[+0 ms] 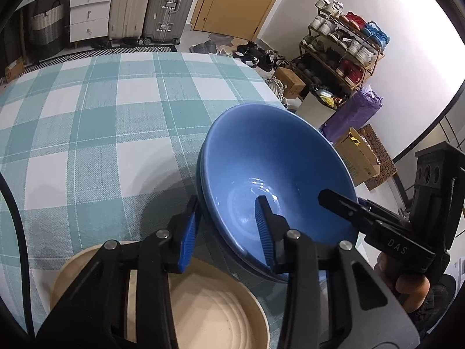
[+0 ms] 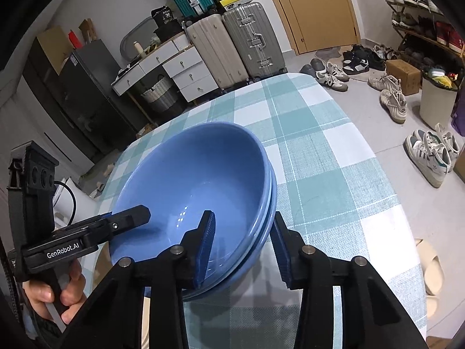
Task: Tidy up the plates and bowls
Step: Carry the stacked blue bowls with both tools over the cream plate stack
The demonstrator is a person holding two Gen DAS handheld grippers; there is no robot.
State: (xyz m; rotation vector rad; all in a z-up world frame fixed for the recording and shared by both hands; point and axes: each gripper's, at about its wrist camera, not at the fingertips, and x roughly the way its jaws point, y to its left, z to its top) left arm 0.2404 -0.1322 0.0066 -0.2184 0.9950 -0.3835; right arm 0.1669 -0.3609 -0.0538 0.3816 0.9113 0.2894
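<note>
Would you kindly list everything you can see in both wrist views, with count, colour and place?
blue bowls: two, nested, tilted over the table's near side, rim between both grippers' fingers
cream plate: at least one, under the left gripper; count hard to tell
checked tablecloth: one, teal and white, covering the table
suitcases: two upright, beige and silver, plus one teal on top, by the far wall
drawer unit: one, white, beside the suitcases
shoe rack: one, wooden, by the right wall
loose shoes: several, on the floor
bin: one, white, near the rack
left gripper: black, blue pads, on the bowls' rim
right gripper: same, on the opposite rim
</note>
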